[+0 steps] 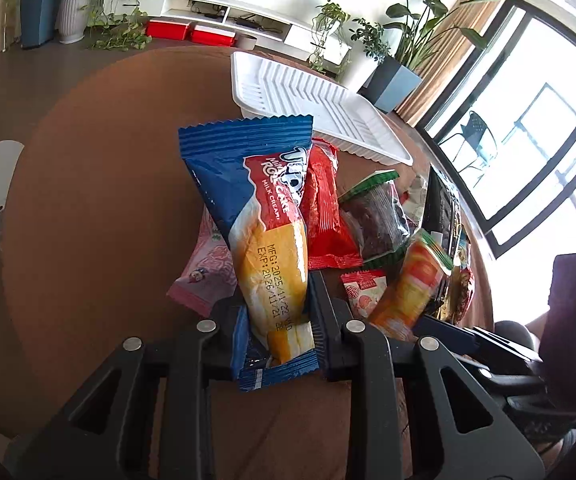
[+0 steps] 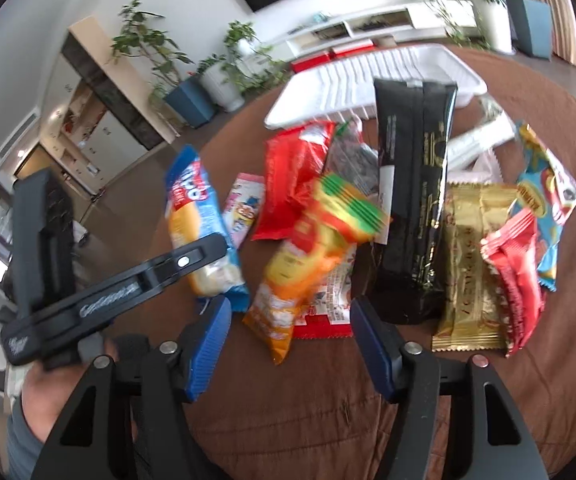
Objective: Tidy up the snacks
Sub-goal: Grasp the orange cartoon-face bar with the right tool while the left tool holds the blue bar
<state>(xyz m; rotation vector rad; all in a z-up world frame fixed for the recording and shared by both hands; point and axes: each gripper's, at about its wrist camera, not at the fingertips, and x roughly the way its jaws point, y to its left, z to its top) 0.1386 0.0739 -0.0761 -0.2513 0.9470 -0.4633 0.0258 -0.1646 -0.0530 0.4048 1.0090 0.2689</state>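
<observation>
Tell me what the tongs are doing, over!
Left tongs shut on blue cake packet. Right tongs open over orange packet. White tray empty, path clear.

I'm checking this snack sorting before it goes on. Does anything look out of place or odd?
Yes: the white tray holds nothing, while the snacks lie in a loose overlapping heap on the brown tablecloth. The left gripper holds a blue roll cake packet; the orange snack packet is blurred.
</observation>
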